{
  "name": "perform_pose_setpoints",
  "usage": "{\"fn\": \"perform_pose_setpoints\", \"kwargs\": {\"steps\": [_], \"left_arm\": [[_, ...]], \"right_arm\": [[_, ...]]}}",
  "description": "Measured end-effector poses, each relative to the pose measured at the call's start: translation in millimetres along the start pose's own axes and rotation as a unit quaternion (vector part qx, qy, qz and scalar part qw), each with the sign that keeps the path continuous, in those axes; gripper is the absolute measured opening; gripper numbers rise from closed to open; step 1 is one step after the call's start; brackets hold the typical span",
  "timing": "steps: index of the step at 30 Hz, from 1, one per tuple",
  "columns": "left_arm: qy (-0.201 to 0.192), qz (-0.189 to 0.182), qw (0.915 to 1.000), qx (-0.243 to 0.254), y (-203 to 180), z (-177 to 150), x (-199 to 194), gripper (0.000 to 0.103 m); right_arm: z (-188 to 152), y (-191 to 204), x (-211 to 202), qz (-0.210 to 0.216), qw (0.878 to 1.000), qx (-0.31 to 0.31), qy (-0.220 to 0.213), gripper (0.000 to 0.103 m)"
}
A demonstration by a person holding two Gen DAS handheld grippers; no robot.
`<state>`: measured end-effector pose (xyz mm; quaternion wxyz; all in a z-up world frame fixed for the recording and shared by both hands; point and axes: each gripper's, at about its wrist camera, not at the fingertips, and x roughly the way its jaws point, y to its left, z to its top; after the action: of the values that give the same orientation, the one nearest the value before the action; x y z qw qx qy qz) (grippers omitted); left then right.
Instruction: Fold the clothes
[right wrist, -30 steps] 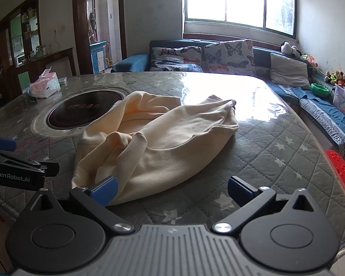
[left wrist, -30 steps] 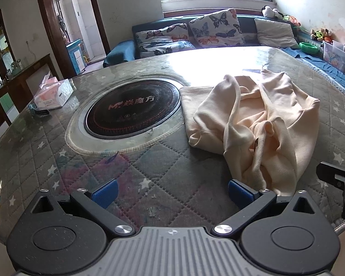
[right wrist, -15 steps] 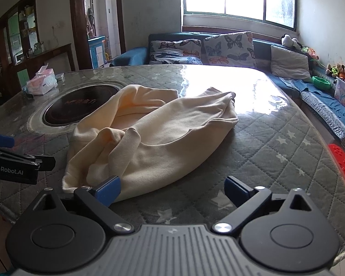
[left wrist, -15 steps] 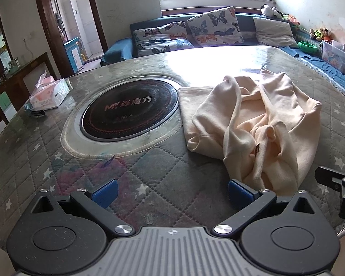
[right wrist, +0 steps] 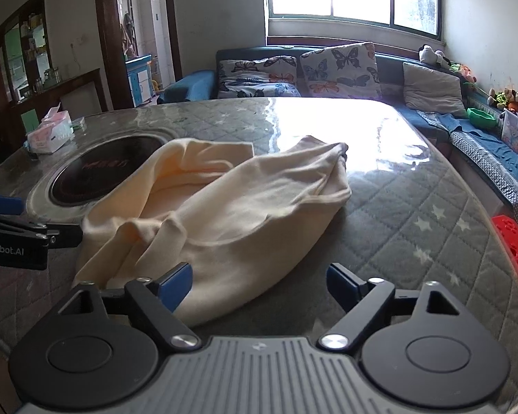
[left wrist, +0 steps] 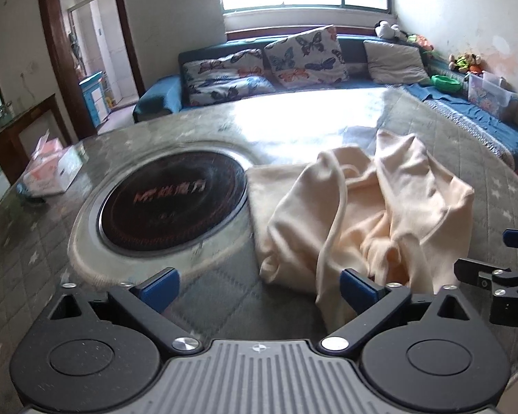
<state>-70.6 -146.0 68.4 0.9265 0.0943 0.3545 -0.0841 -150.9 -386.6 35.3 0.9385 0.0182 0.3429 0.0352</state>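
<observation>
Both grippers sit at the near edge of the table (right wrist: 431,186), nothing grabbed yet. Left gripper (left wrist: 259,284): fingers wide apart, empty, right-hand pad just at the near hem of the garment (left wrist: 362,214). Right gripper (right wrist: 259,284): fingers also spread, empty, left-hand pad overlapping the near edge of the cloth in view; can't tell if it's touching.

The garment is a cream sweatshirt-type piece, crumpled in a heap on the quilted cover, right of the inset cooktop (left wrist: 172,203), one flat flap lying against the cooktop's ring. It's bunched, with folds rolled over each other, so I judge it needs spreading flat before any fold.

I'm holding both tools low and open on the near side because the near hem is the reachable edge; pinching it at two spaced points should let me pull the pile out flat.

Risk: catching two layers at once. Tissue box (right wrist: 50,132) is far left, well clear.
</observation>
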Motion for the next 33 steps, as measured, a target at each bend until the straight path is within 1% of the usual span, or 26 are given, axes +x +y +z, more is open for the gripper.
{"fn": "perform_pose_setpoints", "kwargs": {"steps": [2, 5, 6, 11, 14, 20, 23, 25, 28, 31, 32, 33], "left_arm": [[-0.003, -0.006, 1.0, 0.003, -1, 8, 6, 0.093], [-0.006, -0.017, 0.9998, 0.006, -2, 22, 16, 0.091], [-0.009, -0.024, 0.9996, 0.008, -3, 26, 19, 0.091], [-0.018, -0.042, 0.9989, 0.012, -6, 53, 40, 0.09], [-0.011, -0.054, 0.9985, 0.008, -7, 67, 60, 0.088], [0.01, -0.082, 0.9966, -0.006, -9, 90, 101, 0.079], [0.02, -0.097, 0.995, -0.013, -11, 100, 121, 0.074], [0.027, -0.111, 0.9932, -0.021, -11, 105, 129, 0.073], [0.021, -0.137, 0.9895, -0.04, -5, 114, 133, 0.073], [0.019, -0.145, 0.9886, -0.034, -8, 120, 137, 0.073], [0.024, -0.144, 0.9888, -0.03, -10, 120, 140, 0.07], [0.029, -0.144, 0.9889, -0.026, -11, 120, 143, 0.064]], "right_arm": [[8, -3, 6, 0.001, 1.0, 0.001, -0.001, 0.083], [18, -7, 13, 0.004, 1.0, 0.003, -0.003, 0.08], [21, -8, 16, 0.004, 1.0, 0.004, -0.002, 0.077], [43, -20, 35, 0.007, 1.0, 0.01, 0.0, 0.072], [57, -26, 47, 0.008, 1.0, 0.017, 0.0, 0.07], [87, -40, 79, 0.004, 1.0, 0.024, 0.01, 0.065], [104, -46, 103, 0.0, 1.0, 0.026, 0.017, 0.063], [112, -48, 117, -0.003, 1.0, 0.021, 0.023, 0.061], [121, -51, 133, -0.003, 0.999, 0.021, 0.027, 0.058], [129, -53, 153, 0.001, 0.999, 0.024, 0.036, 0.055], [131, -53, 161, 0.005, 0.999, 0.024, 0.042, 0.052], [132, -51, 166, 0.005, 0.999, 0.02, 0.048, 0.052]]}}
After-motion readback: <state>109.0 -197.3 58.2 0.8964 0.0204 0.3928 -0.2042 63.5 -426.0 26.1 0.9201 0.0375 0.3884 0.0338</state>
